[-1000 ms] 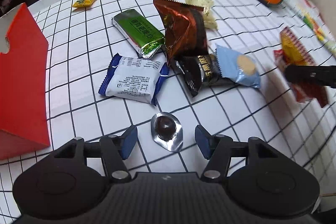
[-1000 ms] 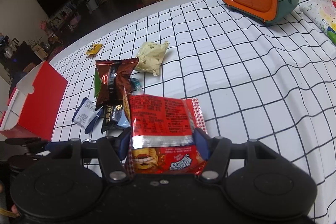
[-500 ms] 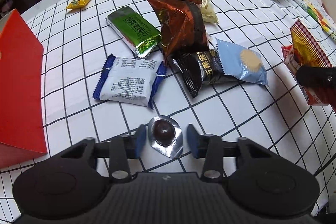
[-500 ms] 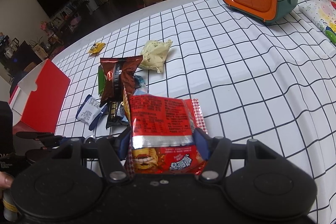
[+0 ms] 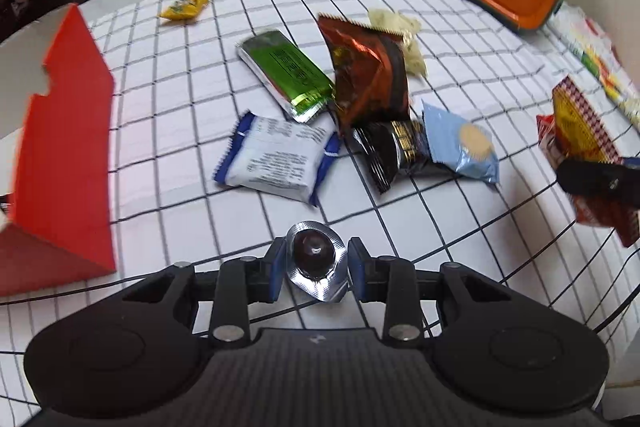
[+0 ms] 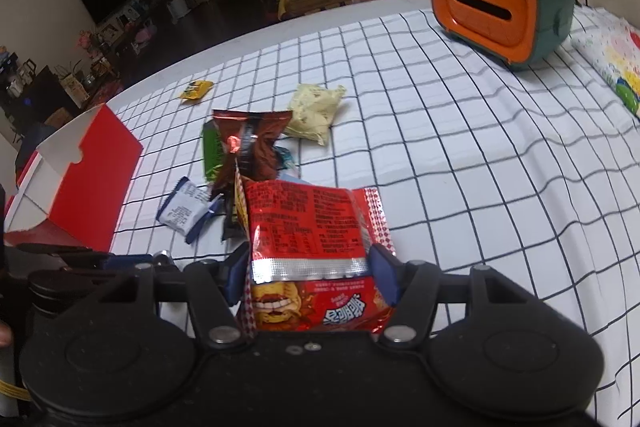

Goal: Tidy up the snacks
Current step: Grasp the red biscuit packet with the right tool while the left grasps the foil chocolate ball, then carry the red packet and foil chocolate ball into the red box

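Red box point(image 5: 68, 147): left edge of the left view, open.
Left gripper point(image 5: 316, 267): bottom centre; a second ago open around the foil chocolate point(image 5: 315, 259), now clamped on it.
Loose snacks point(image 5: 276, 163): mid-frame on the checked cloth.
Right gripper point(image 6: 310, 267): lower centre of its view, still gripping the red packet point(image 6: 312, 227).
Meaning: both likely ready for boxing.

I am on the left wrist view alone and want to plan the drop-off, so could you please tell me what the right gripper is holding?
Observer: The right gripper is shut on a red snack packet, its printed back facing the camera.
Operator: Thank you. Is the red box open?
Observer: Yes, the red box has its white flap up and its top open.
Operator: Does anything stand in the orange holder?
Observer: The orange holder has a green body, with pens sticking out of its top.
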`<state>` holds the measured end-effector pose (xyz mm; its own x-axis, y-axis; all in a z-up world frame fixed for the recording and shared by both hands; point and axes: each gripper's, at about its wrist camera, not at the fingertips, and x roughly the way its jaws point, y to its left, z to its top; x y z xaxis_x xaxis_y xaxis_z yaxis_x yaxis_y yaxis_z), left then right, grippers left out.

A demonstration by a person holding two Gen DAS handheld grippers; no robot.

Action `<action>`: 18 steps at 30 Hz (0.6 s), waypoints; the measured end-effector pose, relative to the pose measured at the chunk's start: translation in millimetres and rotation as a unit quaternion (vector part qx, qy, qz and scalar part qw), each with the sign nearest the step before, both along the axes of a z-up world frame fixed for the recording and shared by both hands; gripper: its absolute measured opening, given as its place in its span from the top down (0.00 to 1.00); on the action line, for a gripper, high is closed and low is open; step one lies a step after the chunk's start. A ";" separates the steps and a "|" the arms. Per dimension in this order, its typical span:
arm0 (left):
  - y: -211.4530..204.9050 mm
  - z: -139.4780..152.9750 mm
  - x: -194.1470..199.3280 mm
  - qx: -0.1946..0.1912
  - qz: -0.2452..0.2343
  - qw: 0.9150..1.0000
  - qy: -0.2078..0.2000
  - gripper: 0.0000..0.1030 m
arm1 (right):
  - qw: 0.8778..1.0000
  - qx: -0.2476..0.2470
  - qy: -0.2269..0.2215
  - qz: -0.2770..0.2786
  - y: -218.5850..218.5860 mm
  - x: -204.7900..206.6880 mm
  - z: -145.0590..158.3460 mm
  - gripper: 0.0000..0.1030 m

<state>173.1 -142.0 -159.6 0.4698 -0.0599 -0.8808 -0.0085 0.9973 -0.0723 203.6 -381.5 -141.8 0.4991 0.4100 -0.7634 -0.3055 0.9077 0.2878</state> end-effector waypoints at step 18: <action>89.7 81.5 -47.4 -0.009 0.051 0.996 -0.079 0.69 | 0.993 -0.022 -0.073 0.093 96.7 -29.8 64.8 0.40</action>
<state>125.7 -52.3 -78.1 0.6075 -0.0203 -0.7941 -0.0964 0.9904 -0.0991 173.9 -284.9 -77.0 0.5251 0.4732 -0.7074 -0.5047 0.8424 0.1888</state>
